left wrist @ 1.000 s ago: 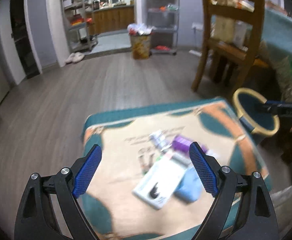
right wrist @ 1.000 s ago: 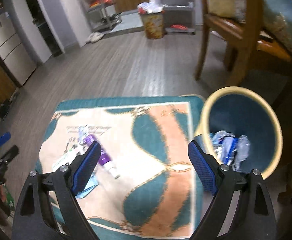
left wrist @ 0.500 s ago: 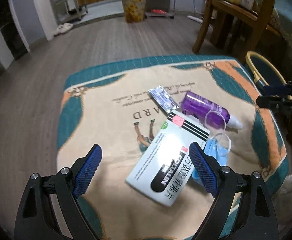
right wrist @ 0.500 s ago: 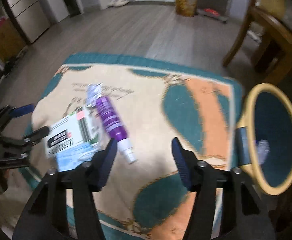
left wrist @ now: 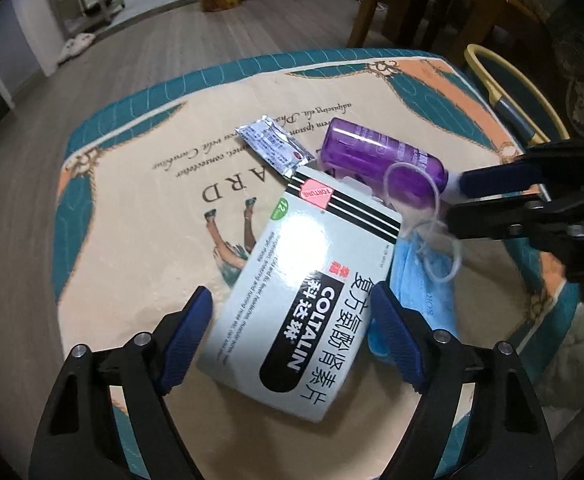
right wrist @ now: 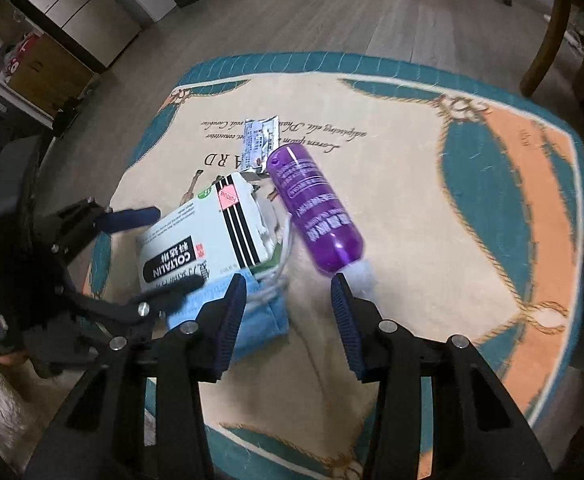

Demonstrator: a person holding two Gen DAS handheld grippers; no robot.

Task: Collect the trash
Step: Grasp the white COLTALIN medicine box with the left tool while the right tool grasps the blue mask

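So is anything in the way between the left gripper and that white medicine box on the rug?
Nothing visible. The left gripper, jaws closing, already straddles the white medicine box. The box lies partly over the blue face mask.

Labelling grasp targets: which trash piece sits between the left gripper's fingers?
The white medicine box. The left gripper straddles its near end, jaws closing; purple bottle, foil packet and blue mask lie outside.

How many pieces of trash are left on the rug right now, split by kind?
White medicine box: 1
Purple bottle: 1
Blue face mask: 1
Foil sachet: 1
Total: 4
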